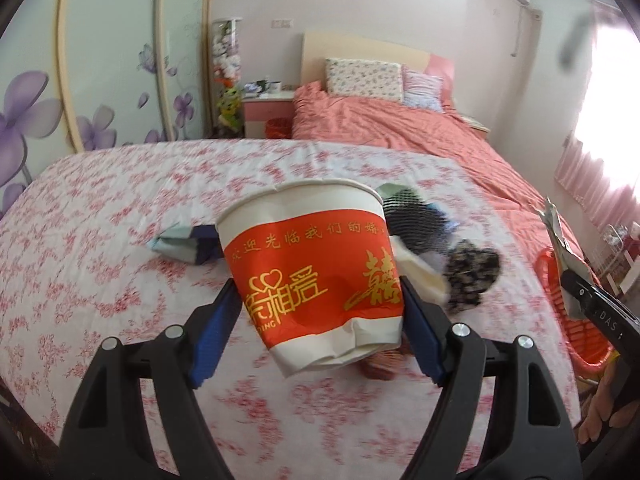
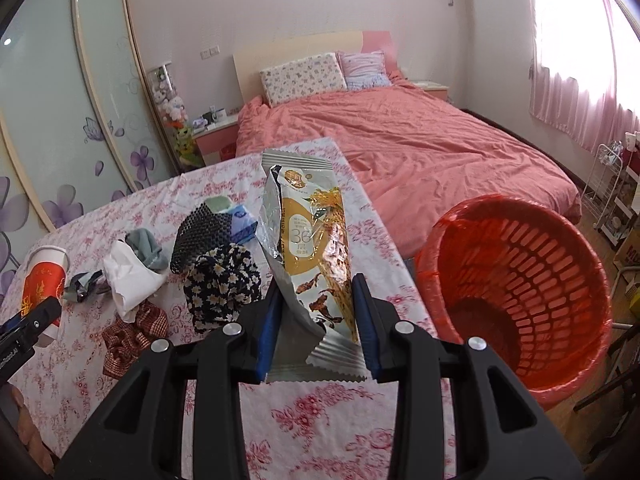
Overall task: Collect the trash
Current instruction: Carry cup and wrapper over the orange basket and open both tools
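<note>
A flowery bench [image 2: 320, 412] stands by the bed. The left tongs [image 1: 318, 308] pinch a light, dented paper cup [image 1: 312, 272]. The right tongs [image 2: 318, 320] pinch a crinkly snack wrapper [image 2: 308, 248]; the red bin [image 2: 516, 292] waits at three o'clock.

Basket [image 2: 520, 280] right of table [image 2: 320, 412]; bed [image 2: 420, 140] behind; clothes [image 2: 220, 280] on table.

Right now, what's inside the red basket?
The red basket looks empty: the right wrist view shows bare slatted walls and a dark red bottom under a thin red liner. The stretch just inside the near rim is hidden, so something small lying there cannot be ruled out.
</note>
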Demonstrator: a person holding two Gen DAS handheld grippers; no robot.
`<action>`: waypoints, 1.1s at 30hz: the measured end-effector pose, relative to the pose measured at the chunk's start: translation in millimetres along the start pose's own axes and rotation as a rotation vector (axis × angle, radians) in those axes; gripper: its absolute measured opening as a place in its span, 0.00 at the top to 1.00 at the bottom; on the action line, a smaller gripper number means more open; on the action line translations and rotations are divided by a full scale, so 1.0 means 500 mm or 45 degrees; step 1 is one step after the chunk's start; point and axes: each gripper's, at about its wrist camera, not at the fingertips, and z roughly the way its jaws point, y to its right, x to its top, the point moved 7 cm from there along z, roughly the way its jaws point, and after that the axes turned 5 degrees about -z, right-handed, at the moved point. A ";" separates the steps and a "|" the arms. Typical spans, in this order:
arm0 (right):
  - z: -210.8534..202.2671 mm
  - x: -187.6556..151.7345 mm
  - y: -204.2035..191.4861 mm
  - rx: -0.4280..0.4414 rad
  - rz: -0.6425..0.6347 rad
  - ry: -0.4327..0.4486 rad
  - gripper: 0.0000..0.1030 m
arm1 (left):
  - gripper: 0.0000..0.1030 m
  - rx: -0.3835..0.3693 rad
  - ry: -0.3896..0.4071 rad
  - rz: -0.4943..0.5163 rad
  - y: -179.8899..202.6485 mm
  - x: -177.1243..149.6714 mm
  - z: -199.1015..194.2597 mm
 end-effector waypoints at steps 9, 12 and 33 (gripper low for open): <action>-0.066 0.005 0.073 -0.044 0.062 0.080 0.65 | 0.27 -0.179 0.016 0.112 0.170 0.003 -0.027; -0.082 0.005 0.114 -0.074 0.101 0.106 0.65 | 0.27 -0.239 0.007 0.147 0.228 0.000 -0.023; -0.061 -0.028 0.369 -0.229 0.331 0.121 0.65 | 0.27 -0.618 -0.159 0.462 0.684 -0.106 0.098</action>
